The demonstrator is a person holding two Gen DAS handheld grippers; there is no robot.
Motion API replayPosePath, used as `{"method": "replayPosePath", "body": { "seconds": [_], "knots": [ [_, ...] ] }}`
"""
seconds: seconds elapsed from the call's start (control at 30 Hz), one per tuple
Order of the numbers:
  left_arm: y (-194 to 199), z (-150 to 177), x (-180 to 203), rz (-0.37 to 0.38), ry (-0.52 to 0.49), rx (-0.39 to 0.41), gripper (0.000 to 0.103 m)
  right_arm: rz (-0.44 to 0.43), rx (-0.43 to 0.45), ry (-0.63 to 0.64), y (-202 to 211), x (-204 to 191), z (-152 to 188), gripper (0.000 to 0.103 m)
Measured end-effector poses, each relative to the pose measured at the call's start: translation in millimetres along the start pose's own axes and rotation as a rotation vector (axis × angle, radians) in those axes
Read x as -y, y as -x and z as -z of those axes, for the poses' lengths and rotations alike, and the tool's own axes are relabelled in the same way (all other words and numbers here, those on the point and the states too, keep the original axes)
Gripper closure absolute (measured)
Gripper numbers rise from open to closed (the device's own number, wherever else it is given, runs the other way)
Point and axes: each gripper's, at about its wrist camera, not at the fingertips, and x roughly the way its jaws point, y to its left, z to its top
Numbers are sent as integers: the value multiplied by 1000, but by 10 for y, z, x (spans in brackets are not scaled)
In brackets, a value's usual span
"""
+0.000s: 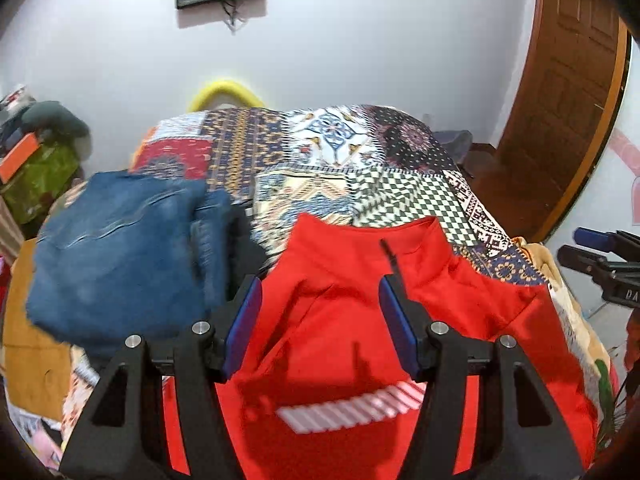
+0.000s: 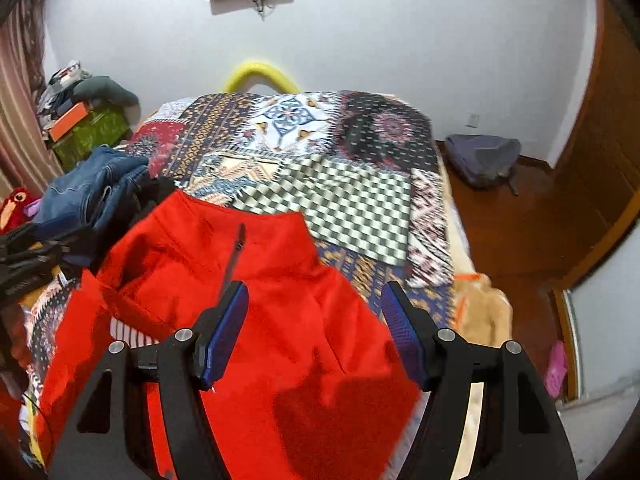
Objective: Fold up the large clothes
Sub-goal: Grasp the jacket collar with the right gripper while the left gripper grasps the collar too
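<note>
A bed [image 2: 360,208] with a patchwork cover carries a red jacket [image 1: 344,312] spread at its near end, collar and zip pull towards the far wall, with folded jeans [image 1: 116,248] just to its left. Both tools hover above the jacket – the left hand-held gripper [image 1: 320,320] and the right hand-held gripper [image 2: 314,332] each stand released, jaws apart, nothing between the pads.
</note>
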Motion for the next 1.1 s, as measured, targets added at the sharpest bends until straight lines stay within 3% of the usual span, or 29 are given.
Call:
{"method": "replayPosePath", "body": {
  "seconds": [0.33,0.57,0.63,0.73,0.83,0.87,1.0,1.1],
  "knots": [
    [-1016,-272,-58,-3,44,-121,43,-36,-145,-75,-1126,-28,-401,38],
    [-1584,-254,-137,-48,25,-197,43,-95,-269,-186,-1840,44,-399,38],
    [-1687,-195,-194,-17,47,-230,43,-106,-295,-212,-1963,78,-336,38],
    [-1707,-107,-255,39,64,-221,45,-153,-286,-228,-1980,97,-263,51],
    [-1657,-72,-264,65,62,-211,62,-178,-287,-236,-1934,102,-265,73],
    [-1627,-74,-253,75,60,-208,73,-180,-286,-227,-1891,81,-263,79],
    [-1444,-110,-142,70,11,-192,100,-147,-232,-154,-1601,-20,-251,89],
    [-1204,-128,-102,85,3,-167,100,-161,-182,-116,-1268,-80,-219,90]
  ]
}}
